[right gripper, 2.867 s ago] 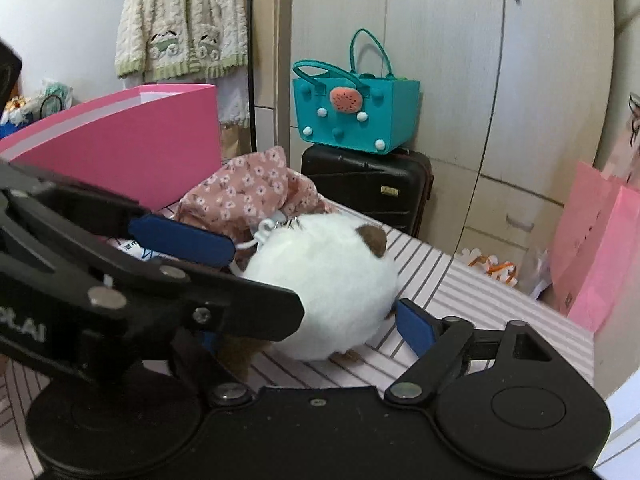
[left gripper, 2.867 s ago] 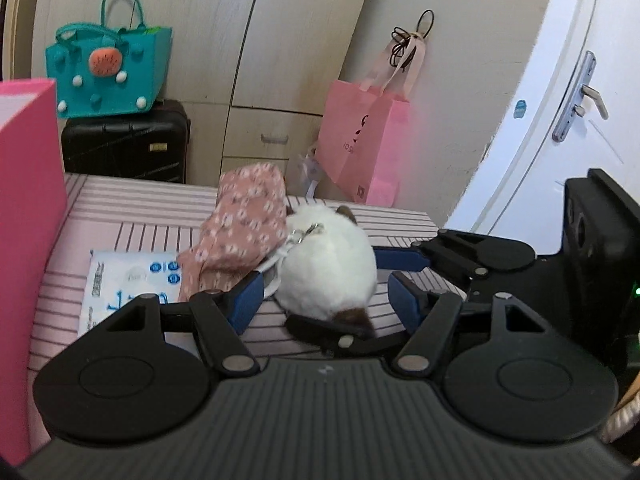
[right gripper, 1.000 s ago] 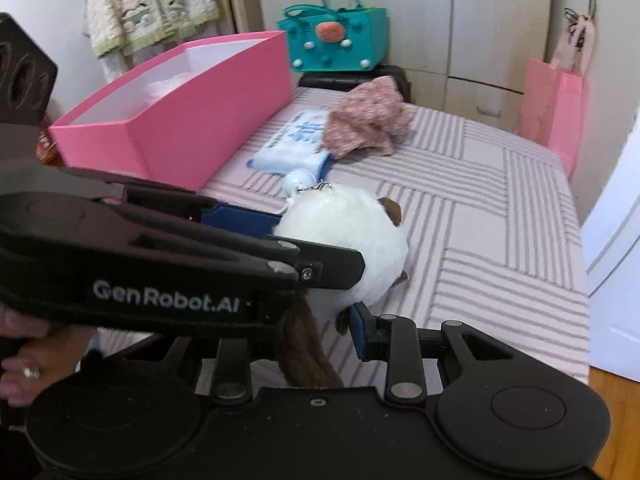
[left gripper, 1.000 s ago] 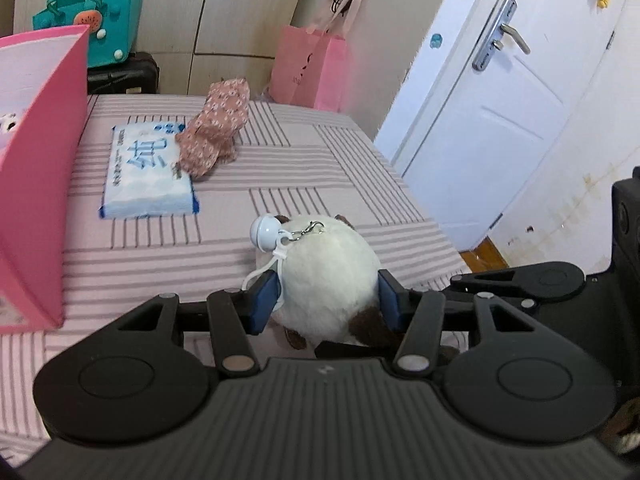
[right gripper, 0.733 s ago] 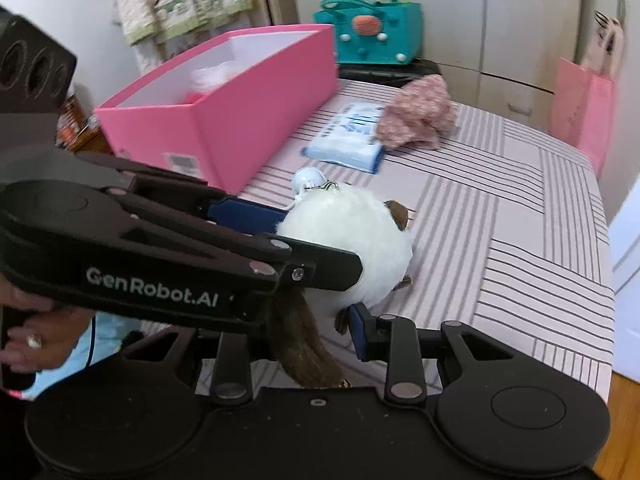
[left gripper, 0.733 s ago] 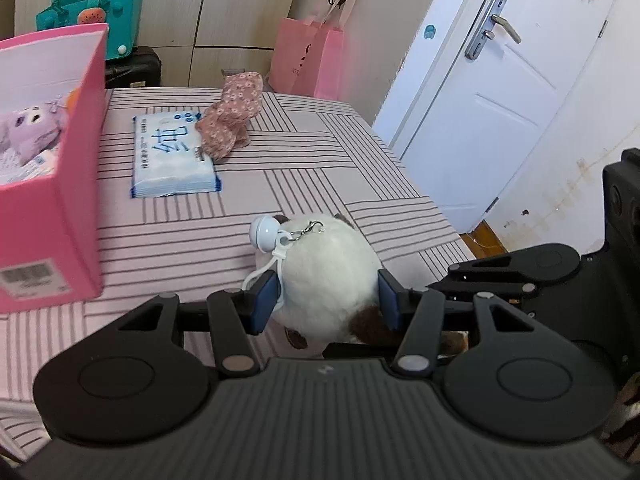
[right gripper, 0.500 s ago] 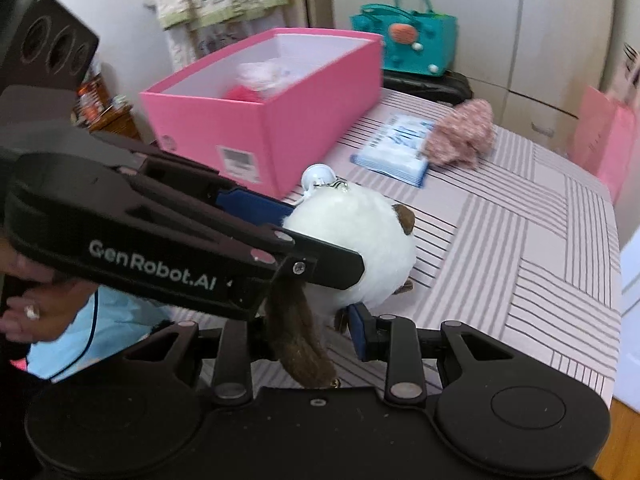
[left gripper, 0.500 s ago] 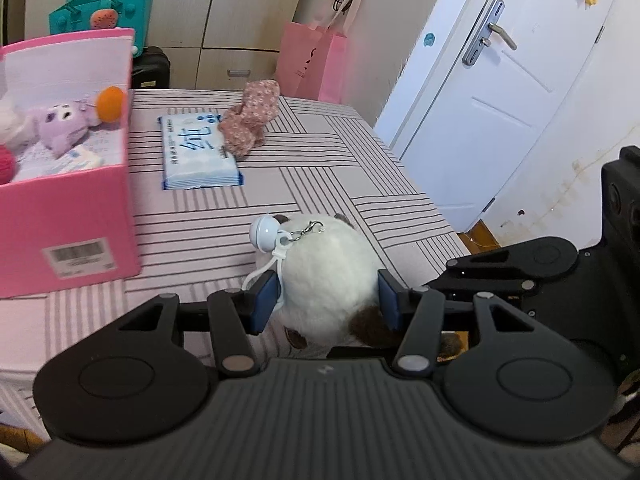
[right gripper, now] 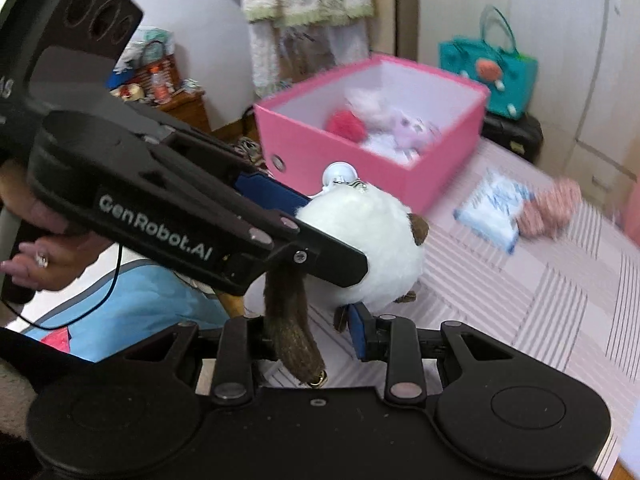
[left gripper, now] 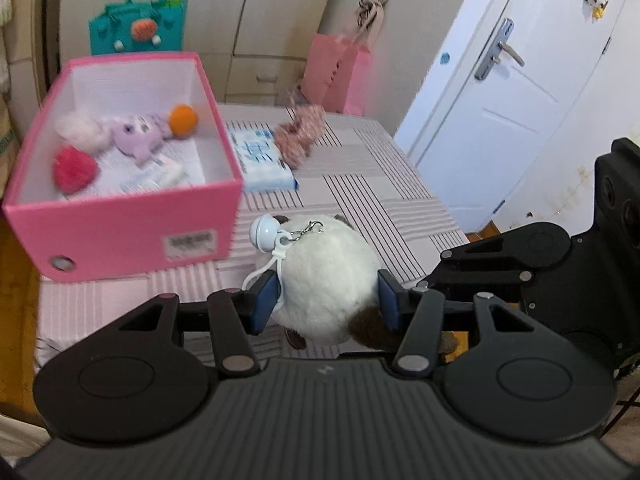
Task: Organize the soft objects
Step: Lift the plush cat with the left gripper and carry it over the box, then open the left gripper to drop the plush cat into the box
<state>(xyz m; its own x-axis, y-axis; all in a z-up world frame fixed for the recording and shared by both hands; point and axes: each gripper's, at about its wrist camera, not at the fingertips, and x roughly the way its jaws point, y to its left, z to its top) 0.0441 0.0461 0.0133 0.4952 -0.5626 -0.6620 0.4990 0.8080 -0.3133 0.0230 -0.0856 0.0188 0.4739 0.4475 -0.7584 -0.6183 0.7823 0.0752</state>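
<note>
A white plush cat [left gripper: 328, 280] with a brown tail and a small bell is held in the air between both grippers. My left gripper [left gripper: 326, 304] is shut on its sides. My right gripper [right gripper: 312, 330] is shut on the same plush cat [right gripper: 368, 252] from the other side, with the brown tail [right gripper: 290, 328] hanging between its fingers. The pink box [left gripper: 124, 236] stands on the table to the left, holding several small plush toys; it also shows in the right wrist view [right gripper: 452, 120]. A floral cloth [left gripper: 300, 136] lies beyond it.
A blue and white tissue pack [left gripper: 260, 160] lies beside the box on the striped table [left gripper: 380, 188]. A teal bag [left gripper: 138, 28] sits on a black case behind. A pink paper bag [left gripper: 340, 76] and a white door [left gripper: 520, 80] are to the right.
Both grippers have lifted the plush cat off the table and carried it back and left. The pink box's open top has come into view, closer than before.
</note>
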